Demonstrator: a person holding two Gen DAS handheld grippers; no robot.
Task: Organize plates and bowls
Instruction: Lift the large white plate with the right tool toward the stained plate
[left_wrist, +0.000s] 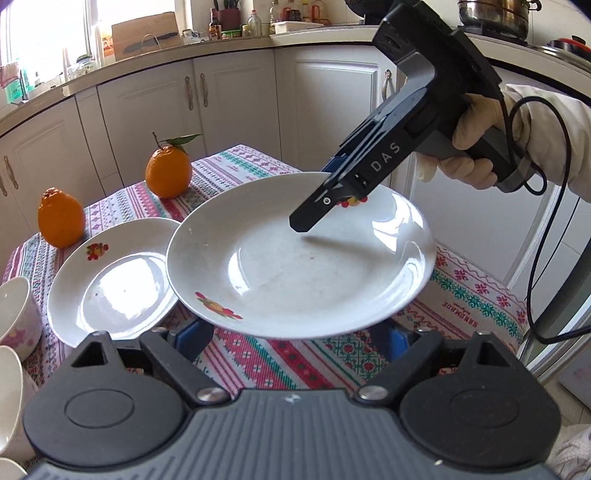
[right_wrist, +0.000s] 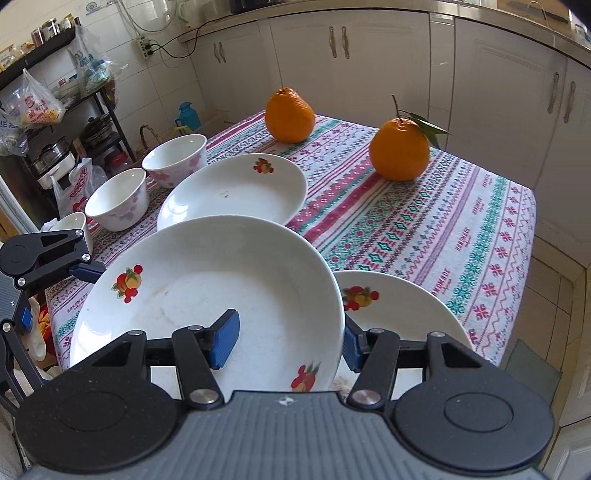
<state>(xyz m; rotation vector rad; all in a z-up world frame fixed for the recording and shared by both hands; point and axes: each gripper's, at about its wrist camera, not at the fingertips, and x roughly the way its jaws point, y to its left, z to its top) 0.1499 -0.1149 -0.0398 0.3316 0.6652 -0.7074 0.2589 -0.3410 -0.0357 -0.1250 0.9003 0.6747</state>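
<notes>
Held plate (right_wrist: 207, 295): white, shallow, glossy; fruit decals on rim, faint smears in well; being held tilted above the cloth (right_wrist: 424, 229).
Right gripper (right_wrist: 288, 343): being kept shut on held plate's near rim; one blue pad (right_wrist: 225, 343) lying inside the well, other pad (right_wrist: 351, 347) under/outside the rim. In left view the same gripper (left_wrist: 314, 218) is being seen reaching in from the right, finger lying over the plate (left_wrist: 295, 258).
Left gripper (left_wrist: 295, 332): jaws being held wide apart, nothing between; plate's edge is hovering just above/between the fingers, contact can't be told. Also showing at left edge of right view (right_wrist: 55, 258).
2nd plate (right_wrist: 236, 192): same pattern, lying flat on cloth, beyond held plate; overlapped by it in left view (left_wrist: 110, 280).
3rd plate (right_wrist: 399, 310): on cloth, right of held plate, partly being hidden by it.
Bowls (right_wrist: 118, 199): white w/ pink flowers, sitting in a row along cloth's left side.
Oranges (right_wrist: 290, 114): two, sitting at far end, well apart from plates.
</notes>
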